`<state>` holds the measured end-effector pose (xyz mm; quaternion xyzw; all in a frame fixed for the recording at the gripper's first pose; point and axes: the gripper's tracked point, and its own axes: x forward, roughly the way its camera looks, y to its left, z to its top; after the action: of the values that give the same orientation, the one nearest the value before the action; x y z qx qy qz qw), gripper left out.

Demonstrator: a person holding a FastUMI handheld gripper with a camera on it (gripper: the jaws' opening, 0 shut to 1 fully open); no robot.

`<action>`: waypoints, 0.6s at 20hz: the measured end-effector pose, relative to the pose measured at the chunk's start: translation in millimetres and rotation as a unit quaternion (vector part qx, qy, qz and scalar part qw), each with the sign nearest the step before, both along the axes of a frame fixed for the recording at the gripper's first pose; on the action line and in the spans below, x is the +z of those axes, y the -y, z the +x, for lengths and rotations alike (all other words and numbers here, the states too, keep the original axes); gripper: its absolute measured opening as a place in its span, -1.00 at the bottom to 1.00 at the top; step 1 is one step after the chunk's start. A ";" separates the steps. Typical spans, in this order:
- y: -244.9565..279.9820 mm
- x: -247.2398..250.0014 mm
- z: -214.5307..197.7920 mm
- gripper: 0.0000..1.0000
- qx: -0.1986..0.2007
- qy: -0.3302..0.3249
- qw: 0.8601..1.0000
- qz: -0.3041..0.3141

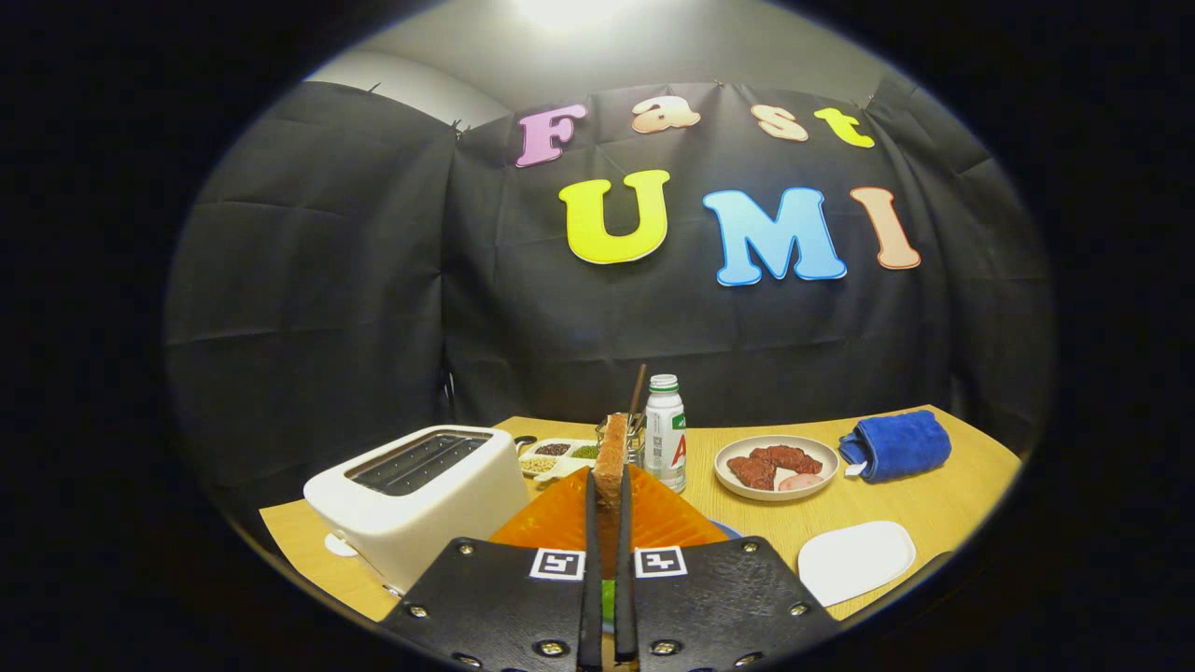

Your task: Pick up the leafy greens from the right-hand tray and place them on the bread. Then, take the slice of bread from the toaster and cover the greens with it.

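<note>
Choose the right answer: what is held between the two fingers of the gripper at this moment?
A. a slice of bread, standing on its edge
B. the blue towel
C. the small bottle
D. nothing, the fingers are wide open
A: the gripper has both fingers pressed on a slice of bread standing on edge, while the blue towel and the bottle rest farther back on the table.

A light wooden table (896,509) carries a white toaster (420,495) left of the fingers, an orange mat (560,518) just ahead, a white bottle (665,431) beyond, then rightward a plate of meat (775,467), a folded blue towel (896,445) and a white tray (855,560)
</note>
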<state>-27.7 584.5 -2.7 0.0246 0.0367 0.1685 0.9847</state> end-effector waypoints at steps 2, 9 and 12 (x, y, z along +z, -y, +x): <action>-2.9 -9.2 0.3 -0.89 0.004 -0.007 1.000 -0.001; -20.6 -32.9 -3.2 -0.89 0.027 -0.029 0.999 -0.005; -24.7 -44.0 -3.6 -0.89 0.033 -0.042 0.999 -0.003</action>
<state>-31.3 609.2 -46.6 0.0272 0.0789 0.1992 0.9764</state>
